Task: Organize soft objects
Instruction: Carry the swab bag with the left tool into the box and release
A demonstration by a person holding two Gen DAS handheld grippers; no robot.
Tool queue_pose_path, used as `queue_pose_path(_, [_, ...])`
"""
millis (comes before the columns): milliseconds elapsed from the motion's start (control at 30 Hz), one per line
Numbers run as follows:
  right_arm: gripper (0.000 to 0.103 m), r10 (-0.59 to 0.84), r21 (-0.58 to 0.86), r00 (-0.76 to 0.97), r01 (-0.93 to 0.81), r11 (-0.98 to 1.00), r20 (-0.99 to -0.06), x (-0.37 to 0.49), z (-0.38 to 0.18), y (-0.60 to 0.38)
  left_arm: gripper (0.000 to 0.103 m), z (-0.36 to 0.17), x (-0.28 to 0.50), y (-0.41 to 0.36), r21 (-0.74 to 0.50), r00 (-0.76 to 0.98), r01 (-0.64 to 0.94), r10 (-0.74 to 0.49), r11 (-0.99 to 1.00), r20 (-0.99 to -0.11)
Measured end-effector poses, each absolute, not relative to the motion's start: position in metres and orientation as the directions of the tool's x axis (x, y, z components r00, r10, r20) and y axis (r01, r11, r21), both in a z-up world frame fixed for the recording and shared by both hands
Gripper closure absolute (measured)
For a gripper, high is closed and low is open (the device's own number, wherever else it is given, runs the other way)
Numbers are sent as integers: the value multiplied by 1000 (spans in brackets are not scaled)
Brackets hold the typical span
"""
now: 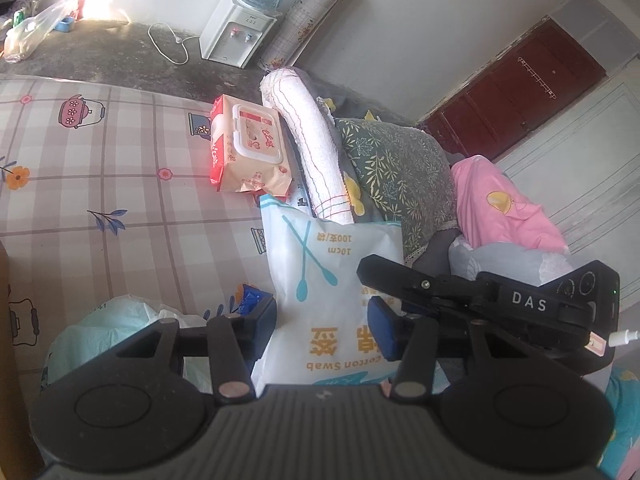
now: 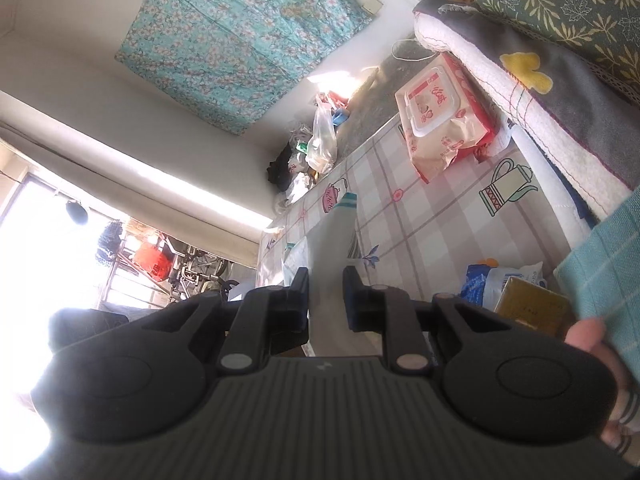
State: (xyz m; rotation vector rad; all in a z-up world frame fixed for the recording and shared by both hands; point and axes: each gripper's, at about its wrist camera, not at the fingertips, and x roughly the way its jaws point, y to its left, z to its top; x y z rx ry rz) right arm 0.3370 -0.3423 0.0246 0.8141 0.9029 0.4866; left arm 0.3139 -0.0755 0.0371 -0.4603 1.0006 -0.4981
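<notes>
Above checked bedsheet [image 1: 120, 168]: left gripper [image 1: 322, 330] tilted down, grasping cotton swab bag [image 1: 320, 280]; right gripper [image 2: 326, 300] clenched on grey sock [image 2: 334, 248], seen only from right wrist.

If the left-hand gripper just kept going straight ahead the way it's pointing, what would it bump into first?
The left gripper already has the cotton swab bag between its fingers. Pushed straight on with the bag, it would probably meet the rolled white towel first, though depth is hard to judge.

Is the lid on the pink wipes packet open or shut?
Shut. The wet wipes pack lies flat on the checked bedsheet, and its plastic flip lid sits flush in both views, with no gap and no wipe poking out.
</notes>
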Motion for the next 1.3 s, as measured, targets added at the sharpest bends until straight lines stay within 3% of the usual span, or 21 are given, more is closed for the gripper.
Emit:
queue_pose_path(267, [87,736,781,489,-161,603,-468,302,78,-268,52,77,255,-6,-574,530,136,-549,808,-647])
queue_pose_path(500, [86,811,784,329,-248,569,-484,296,83,-141,52,75,211,100,-560,596,-41,-430,827,-678])
queue_pose_path(867, [87,847,833,61,-156,530,-528,320,13,67,52,29,195,260,-465,574,-333,-215,820,-790])
queue_pose_path(1100, [84,834,834,55,-34,551,-548,358,-51,133,41,9,223,306,-336,571,-367,-75,867,-818])
queue_pose_path(1300, [82,794,793,16,47,607,-608,365,-102,148,40,-2,231,311,-301,545,-362,-62,882,-836])
